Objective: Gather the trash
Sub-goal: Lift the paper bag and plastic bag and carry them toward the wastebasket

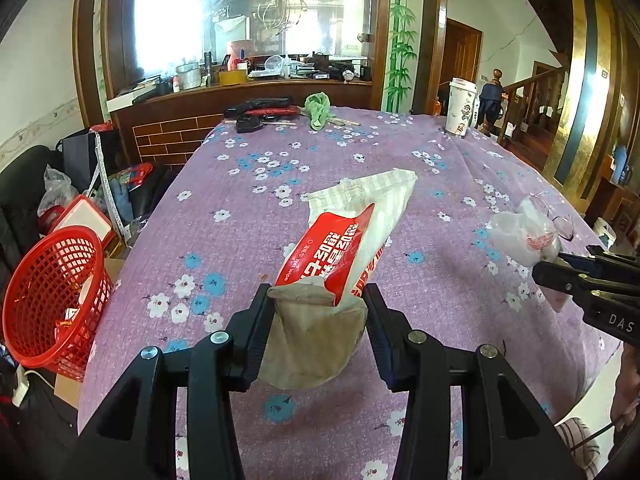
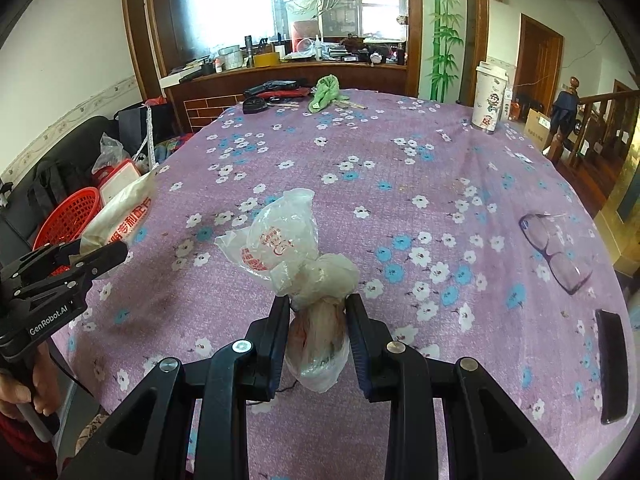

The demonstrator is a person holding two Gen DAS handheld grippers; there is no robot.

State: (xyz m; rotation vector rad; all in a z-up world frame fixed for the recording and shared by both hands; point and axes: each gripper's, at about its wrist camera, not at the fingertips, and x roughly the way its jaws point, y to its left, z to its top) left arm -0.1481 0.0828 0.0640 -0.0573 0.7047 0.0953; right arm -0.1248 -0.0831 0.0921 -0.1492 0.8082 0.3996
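Two pieces of trash in hand, both held clear above the worktop (image 2: 400, 168).

Your left gripper (image 1: 318, 300) has its fingers clamped on the red-and-white wet-wipe packet (image 1: 344, 240), a crinkled soft film wrapper with brownish paper bunched at the grip; its long axis runs up and away from the fingers. Your right gripper (image 2: 318, 308) has its fingers squeezed nearly together on the knotted clear plastic bag (image 2: 296, 248), thin, wrinkled, printed in red, bulging both above and below the pinch. Your red mesh basket (image 1: 56, 300) sits off the worktop's left edge, below its level. I judge your left hand the nearer to it; the packet's unsupported far end may flop in transit.
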